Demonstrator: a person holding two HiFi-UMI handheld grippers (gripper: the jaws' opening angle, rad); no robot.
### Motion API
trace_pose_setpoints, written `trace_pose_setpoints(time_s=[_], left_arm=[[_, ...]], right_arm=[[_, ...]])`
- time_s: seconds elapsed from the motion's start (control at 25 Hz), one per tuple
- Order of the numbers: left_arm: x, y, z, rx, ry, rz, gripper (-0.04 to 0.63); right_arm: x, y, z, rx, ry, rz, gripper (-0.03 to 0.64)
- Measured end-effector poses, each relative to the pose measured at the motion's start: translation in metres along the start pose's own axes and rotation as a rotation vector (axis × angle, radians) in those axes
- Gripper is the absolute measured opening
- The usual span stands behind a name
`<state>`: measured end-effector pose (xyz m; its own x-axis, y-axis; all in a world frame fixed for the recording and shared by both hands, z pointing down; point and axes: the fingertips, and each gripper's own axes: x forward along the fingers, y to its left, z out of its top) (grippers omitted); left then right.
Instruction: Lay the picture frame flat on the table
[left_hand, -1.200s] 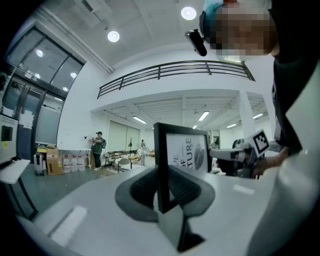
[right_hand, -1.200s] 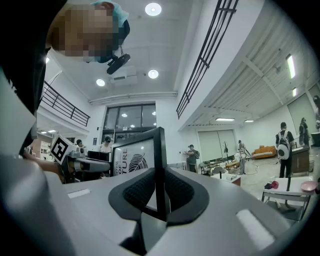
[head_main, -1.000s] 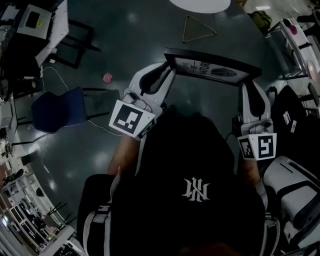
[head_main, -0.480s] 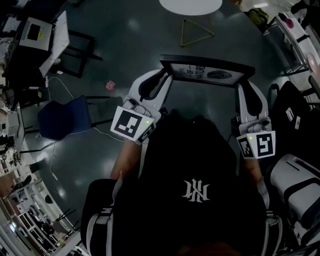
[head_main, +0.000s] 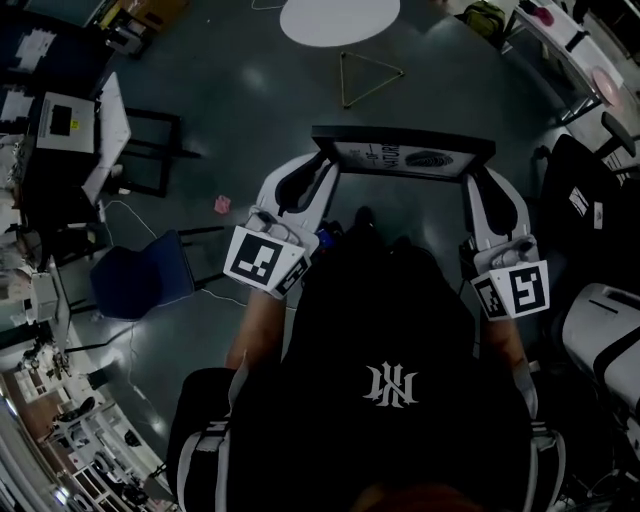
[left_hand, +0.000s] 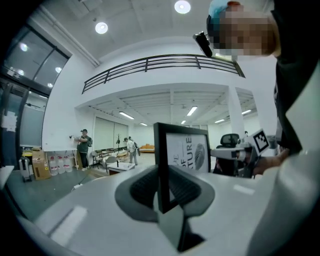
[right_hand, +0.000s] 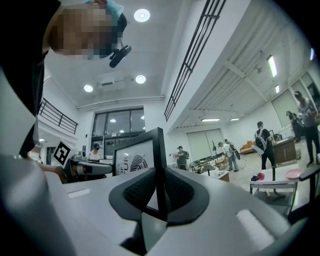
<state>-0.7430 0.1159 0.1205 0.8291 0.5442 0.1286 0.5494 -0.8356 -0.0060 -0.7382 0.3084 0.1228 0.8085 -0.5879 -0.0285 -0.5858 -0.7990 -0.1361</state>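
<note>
Shifted since 1 s back: picture frame (head_main: 403, 143), left gripper (head_main: 322, 168) and right gripper (head_main: 480, 180) all sit higher in head view. More of the round white tabletop (head_main: 340, 18) shows at the top edge. Carry is going fwd, toward it by the look.

Picture frame is in the air ahead of the person's chest, over the dark floor (head_main: 250, 110), well apart from that tabletop. Held at both ends.
- Left gripper view: fingers (left_hand: 137, 192) pinched on the black side rail, which runs edge-on btwn them.
- Right gripper view: same, fingers (right_hand: 182, 192) clamped on the opp. rail, no gap.
- Printed face tips up toward the head cam; neither flat nor fully upright.

Step in hand, my read: transport, set-down not yet begun. Next move calls for:
- reaching the tabletop
- lowering both ends together
- tipping the frame till its back lies level
- letting go only once it rests

Yellow triangle thing (head_main: 370, 75) on the floor lies btwn person & tabletop, so watch footing.
</note>
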Motion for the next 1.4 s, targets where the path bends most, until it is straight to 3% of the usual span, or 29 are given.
trace_pose_setpoints(time_s=[0.4, 0.72, 0.88, 1.08, 1.4], left_arm=[[0.061, -0.045, 0.018, 0.024, -0.017, -0.207, 0.054], [0.125, -0.064, 0.007, -0.030, -0.030, -0.335, 0.054], [0.160, -0.057, -0.002, -0.053, -0.020, -0.347, 0.054], [0.222, -0.034, -0.004, -0.091, -0.030, -0.295, 0.054], [0.314, 0.024, 0.027, -0.131, -0.080, -0.264, 0.051]], right_arm=[[-0.047, -0.050, 0.016, 0.012, -0.044, -0.204, 0.046], [-0.060, -0.096, 0.016, -0.001, -0.012, -0.332, 0.048], [-0.044, -0.122, 0.014, -0.011, 0.022, -0.342, 0.046], [0.005, -0.175, 0.019, -0.037, 0.047, -0.297, 0.046], [0.101, -0.240, 0.068, -0.110, 0.060, -0.241, 0.046]])
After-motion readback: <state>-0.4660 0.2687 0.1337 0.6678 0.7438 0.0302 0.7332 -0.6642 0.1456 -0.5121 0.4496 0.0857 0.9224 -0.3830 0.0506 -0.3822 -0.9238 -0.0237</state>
